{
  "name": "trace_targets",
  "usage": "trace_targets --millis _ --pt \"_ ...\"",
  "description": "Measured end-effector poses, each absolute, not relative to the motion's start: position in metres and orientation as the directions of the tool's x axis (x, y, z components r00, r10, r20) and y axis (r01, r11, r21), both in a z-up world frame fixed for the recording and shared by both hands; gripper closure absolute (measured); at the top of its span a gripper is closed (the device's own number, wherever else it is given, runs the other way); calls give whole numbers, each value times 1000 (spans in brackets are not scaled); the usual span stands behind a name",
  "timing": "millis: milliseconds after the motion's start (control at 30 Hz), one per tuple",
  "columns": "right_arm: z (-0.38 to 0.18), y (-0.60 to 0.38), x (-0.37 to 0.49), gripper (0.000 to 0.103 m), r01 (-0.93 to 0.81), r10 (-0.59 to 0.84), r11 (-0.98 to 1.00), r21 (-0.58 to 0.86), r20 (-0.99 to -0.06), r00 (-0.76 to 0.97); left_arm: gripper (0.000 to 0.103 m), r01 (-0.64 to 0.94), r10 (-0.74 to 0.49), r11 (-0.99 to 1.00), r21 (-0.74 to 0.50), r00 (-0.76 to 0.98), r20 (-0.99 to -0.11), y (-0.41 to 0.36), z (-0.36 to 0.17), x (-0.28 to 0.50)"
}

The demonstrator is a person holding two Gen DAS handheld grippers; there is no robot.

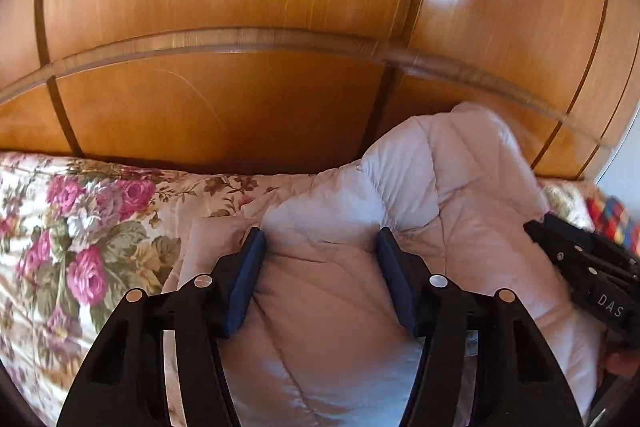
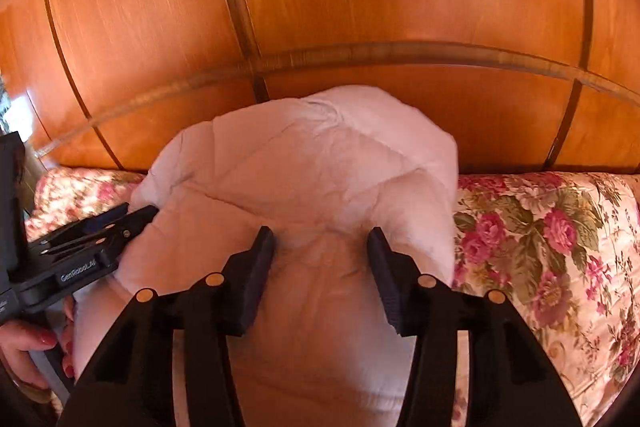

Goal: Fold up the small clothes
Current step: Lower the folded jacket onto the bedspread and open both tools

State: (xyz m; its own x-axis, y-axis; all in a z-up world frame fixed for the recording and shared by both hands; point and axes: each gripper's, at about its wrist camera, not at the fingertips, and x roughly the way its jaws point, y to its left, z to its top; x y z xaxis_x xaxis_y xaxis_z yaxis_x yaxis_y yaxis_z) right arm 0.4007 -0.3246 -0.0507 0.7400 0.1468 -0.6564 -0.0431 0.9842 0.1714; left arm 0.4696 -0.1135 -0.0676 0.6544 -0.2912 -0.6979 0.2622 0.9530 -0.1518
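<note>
A pale pink quilted puffy jacket [image 1: 440, 167] [image 2: 320, 155] rises from a floral bedspread, its top end standing up against the wood behind. My left gripper [image 1: 320, 233] has a thick bulge of the jacket filling the space between its blue pads, with creases running out from them. My right gripper [image 2: 320, 231] pinches another bulge the same way, further to the right on the garment. Each gripper shows in the other's view: the right one [image 1: 560, 247] at the jacket's right side, the left one [image 2: 120, 223] at its left side. The jacket's lower part is hidden under the fingers.
The floral bedspread [image 1: 80, 227] [image 2: 540, 227] spreads to both sides of the jacket. Glossy wooden wardrobe panels [image 1: 240, 87] [image 2: 400, 7] stand close behind the bed. A bright checked cloth [image 1: 612, 215] lies at the far right. A person's hand [image 2: 24, 343] holds the left gripper's handle.
</note>
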Motion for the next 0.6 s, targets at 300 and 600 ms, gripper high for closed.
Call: trace_targets --millis 300,600 --pt "-72 -312 397 52 -43 28 999 -10 -622 783 42 282 -293 950 -132 669 -683 -120 -69 462" --pt "-38 -319 300 7 -22 55 997 67 -539 840 3 206 -267 964 -170 709 -653 -81 -59 363"
